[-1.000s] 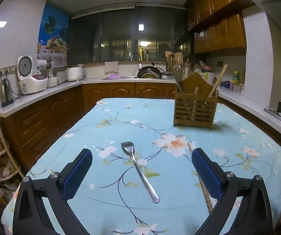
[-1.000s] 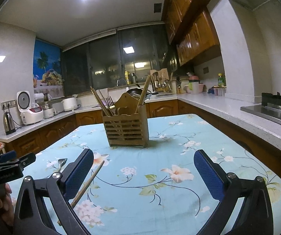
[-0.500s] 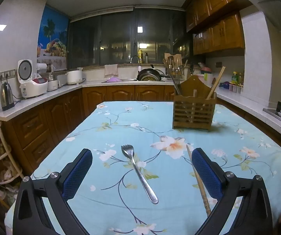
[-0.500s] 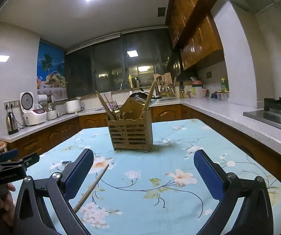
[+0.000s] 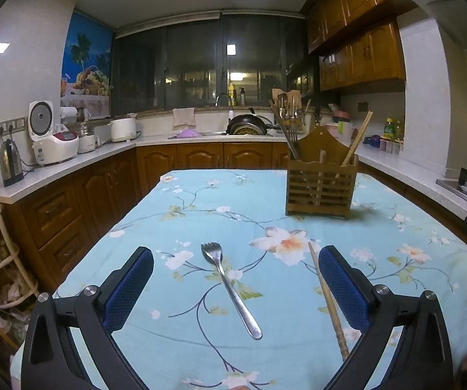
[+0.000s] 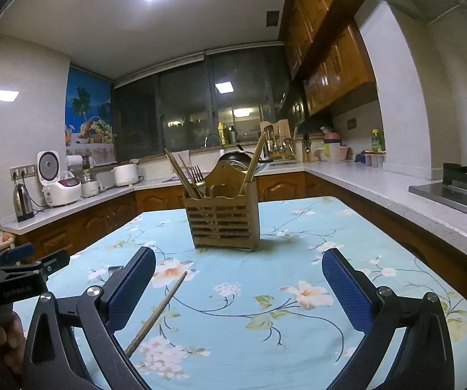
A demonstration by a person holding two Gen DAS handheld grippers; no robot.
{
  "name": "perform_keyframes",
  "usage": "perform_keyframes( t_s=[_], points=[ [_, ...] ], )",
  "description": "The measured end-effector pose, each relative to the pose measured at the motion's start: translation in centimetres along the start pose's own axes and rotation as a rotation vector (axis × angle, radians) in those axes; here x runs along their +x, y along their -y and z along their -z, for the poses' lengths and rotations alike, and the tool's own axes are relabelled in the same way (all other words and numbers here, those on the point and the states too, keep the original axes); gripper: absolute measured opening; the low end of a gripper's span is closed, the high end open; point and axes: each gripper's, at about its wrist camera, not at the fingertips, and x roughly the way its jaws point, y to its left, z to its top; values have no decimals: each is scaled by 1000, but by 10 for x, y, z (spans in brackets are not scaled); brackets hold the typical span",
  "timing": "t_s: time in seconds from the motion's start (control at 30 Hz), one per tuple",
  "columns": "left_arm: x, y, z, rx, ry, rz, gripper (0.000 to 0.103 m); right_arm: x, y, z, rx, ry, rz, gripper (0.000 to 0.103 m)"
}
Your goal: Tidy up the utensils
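A metal fork (image 5: 230, 287) lies on the floral tablecloth between the fingers of my open, empty left gripper (image 5: 236, 281), tines away from me. A wooden chopstick (image 5: 327, 299) lies just inside the left gripper's right finger; it also shows in the right wrist view (image 6: 158, 313) beside the left finger of my open, empty right gripper (image 6: 238, 284). A slatted wooden utensil holder (image 5: 320, 183) stands further back on the table, with chopsticks and a fork in it; it also shows in the right wrist view (image 6: 223, 224). The left gripper (image 6: 22, 273) shows at the left edge of the right wrist view.
The table (image 5: 201, 201) is covered in a light blue floral cloth. Wooden cabinets and a white counter (image 5: 71, 162) with a kettle and rice cooker run along the left and back. A counter with a stove (image 6: 454, 191) runs along the right.
The right wrist view has tilted up and shifted, so the holder sits more central and higher. The left wrist view has dropped back slightly; the fork and chopstick have not moved.
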Motion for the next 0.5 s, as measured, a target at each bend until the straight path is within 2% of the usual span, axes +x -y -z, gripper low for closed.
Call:
perform_keyframes(
  t_s=[0.5],
  points=[
    [-2, 2, 1, -1, 5, -2, 102, -2, -5, -1, -3, 1, -6, 103]
  ],
)
